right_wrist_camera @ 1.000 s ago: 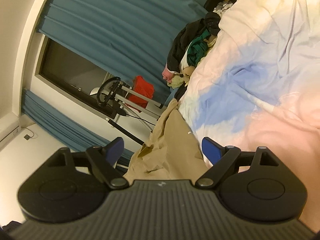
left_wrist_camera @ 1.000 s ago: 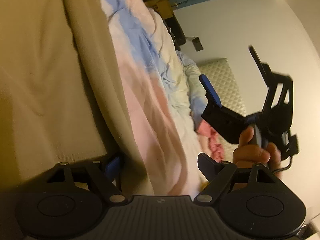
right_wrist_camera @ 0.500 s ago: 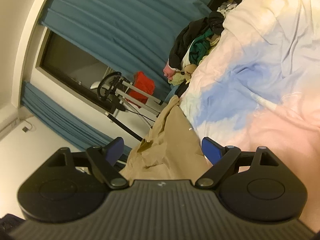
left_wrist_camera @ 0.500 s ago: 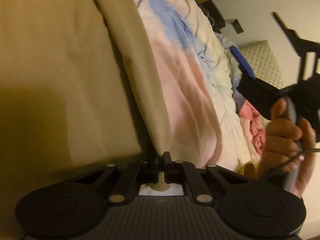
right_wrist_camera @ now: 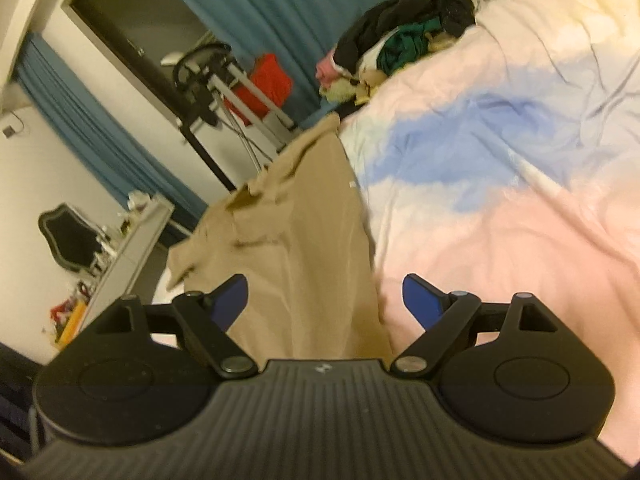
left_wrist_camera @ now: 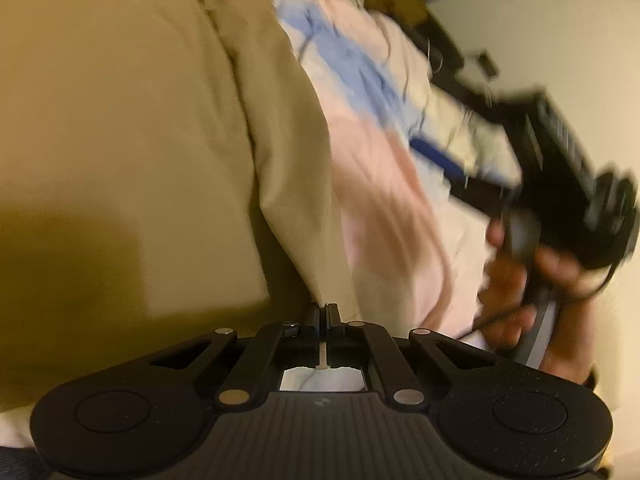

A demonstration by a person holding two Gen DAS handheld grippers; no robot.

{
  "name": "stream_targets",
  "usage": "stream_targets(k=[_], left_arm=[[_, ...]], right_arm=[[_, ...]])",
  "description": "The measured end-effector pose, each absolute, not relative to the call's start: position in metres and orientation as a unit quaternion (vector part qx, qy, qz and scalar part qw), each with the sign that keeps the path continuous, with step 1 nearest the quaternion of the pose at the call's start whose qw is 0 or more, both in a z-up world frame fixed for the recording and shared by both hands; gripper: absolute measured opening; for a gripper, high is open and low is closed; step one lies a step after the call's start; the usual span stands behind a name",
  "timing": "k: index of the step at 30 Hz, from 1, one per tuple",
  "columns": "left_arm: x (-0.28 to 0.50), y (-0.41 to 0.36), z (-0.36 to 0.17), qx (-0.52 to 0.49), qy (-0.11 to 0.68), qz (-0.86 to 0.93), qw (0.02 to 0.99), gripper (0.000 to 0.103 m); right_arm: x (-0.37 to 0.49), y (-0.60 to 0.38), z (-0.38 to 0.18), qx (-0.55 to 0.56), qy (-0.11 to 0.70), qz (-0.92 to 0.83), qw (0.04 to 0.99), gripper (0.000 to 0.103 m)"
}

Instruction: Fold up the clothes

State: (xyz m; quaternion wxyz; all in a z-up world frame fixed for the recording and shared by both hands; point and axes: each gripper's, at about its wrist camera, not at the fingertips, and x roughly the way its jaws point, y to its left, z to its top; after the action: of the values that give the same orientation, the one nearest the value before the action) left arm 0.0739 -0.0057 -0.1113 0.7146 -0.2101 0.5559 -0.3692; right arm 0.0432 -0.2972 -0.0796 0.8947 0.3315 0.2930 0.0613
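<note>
Black ribbed tongs (right_wrist_camera: 324,300) with blue pads (right_wrist_camera: 420,300), silver screws, thin black cable (left_wrist_camera: 496,316).

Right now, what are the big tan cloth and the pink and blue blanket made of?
The big tan cloth looks like thin, matte woven fabric, maybe cotton: it creases sharply and hangs limp. The pink and blue blanket looks like soft, matte cotton bedding, puffy with fine wrinkles. The exact fibre cannot be told.

You get dim, warm yellowish light; the right gripper (left_wrist_camera: 560,184) smears with motion blur, and fisheye bending darkens every corner.
</note>
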Motion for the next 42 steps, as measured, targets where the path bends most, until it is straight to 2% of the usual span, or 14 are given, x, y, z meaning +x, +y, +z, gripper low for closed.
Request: stream_targets(k=[11, 12, 14, 15, 17, 18, 21, 25, 27, 28, 29, 31, 37, 42], left_arm=[[0.069, 0.02, -0.093, -0.294, 0.487, -0.402, 0.718, 0.002], [0.069, 0.021, -0.092, -0.299, 0.483, -0.404, 0.717, 0.002], [0.064, 0.03, -0.091, -0.311, 0.475, -0.409, 0.714, 0.002], [0.062, 0.034, -0.088, -0.317, 0.472, -0.412, 0.713, 0.002], [0.057, 0.047, -0.086, -0.327, 0.463, -0.416, 0.711, 0.002], [0.055, 0.049, -0.086, -0.331, 0.46, -0.417, 0.71, 0.002], [0.052, 0.047, -0.086, -0.34, 0.455, -0.419, 0.708, 0.002], [0.052, 0.05, -0.091, -0.364, 0.455, -0.416, 0.698, 0.003], [0.053, 0.054, -0.096, -0.388, 0.457, -0.412, 0.686, 0.014], [0.054, 0.056, -0.1, -0.403, 0.46, -0.406, 0.679, 0.03], [0.054, 0.056, -0.104, -0.418, 0.464, -0.399, 0.671, 0.055], [0.055, 0.056, -0.116, -0.452, 0.473, -0.384, 0.652, 0.078], [0.053, 0.04, -0.157, -0.545, 0.505, -0.337, 0.578, 0.088], [0.053, 0.021, -0.164, -0.567, 0.499, -0.356, 0.55, 0.089]], right_arm=[[-0.03, -0.215, -0.026, -0.037, 0.366, 0.198, 0.909, 0.084], [-0.034, -0.206, -0.029, -0.066, 0.378, 0.206, 0.9, 0.076], [-0.037, -0.187, -0.04, -0.114, 0.407, 0.219, 0.879, 0.071], [-0.038, -0.177, -0.045, -0.141, 0.419, 0.218, 0.87, 0.062], [-0.038, -0.158, -0.052, -0.196, 0.42, 0.205, 0.862, 0.059], [-0.039, -0.15, -0.054, -0.219, 0.415, 0.201, 0.86, 0.053], [-0.036, -0.136, -0.063, -0.274, 0.405, 0.158, 0.858, 0.01], [-0.041, -0.144, -0.051, -0.25, 0.386, 0.158, 0.874, 0.005], [-0.044, -0.151, -0.043, -0.224, 0.378, 0.157, 0.884, 0.005], [-0.043, -0.156, -0.039, -0.207, 0.376, 0.157, 0.889, 0.005], [-0.043, -0.161, -0.036, -0.191, 0.373, 0.156, 0.894, 0.005], [-0.043, -0.169, -0.031, -0.161, 0.367, 0.156, 0.903, 0.005], [-0.044, -0.191, -0.021, -0.085, 0.347, 0.158, 0.921, 0.005], [-0.042, -0.207, -0.017, -0.03, 0.338, 0.16, 0.927, 0.005]])
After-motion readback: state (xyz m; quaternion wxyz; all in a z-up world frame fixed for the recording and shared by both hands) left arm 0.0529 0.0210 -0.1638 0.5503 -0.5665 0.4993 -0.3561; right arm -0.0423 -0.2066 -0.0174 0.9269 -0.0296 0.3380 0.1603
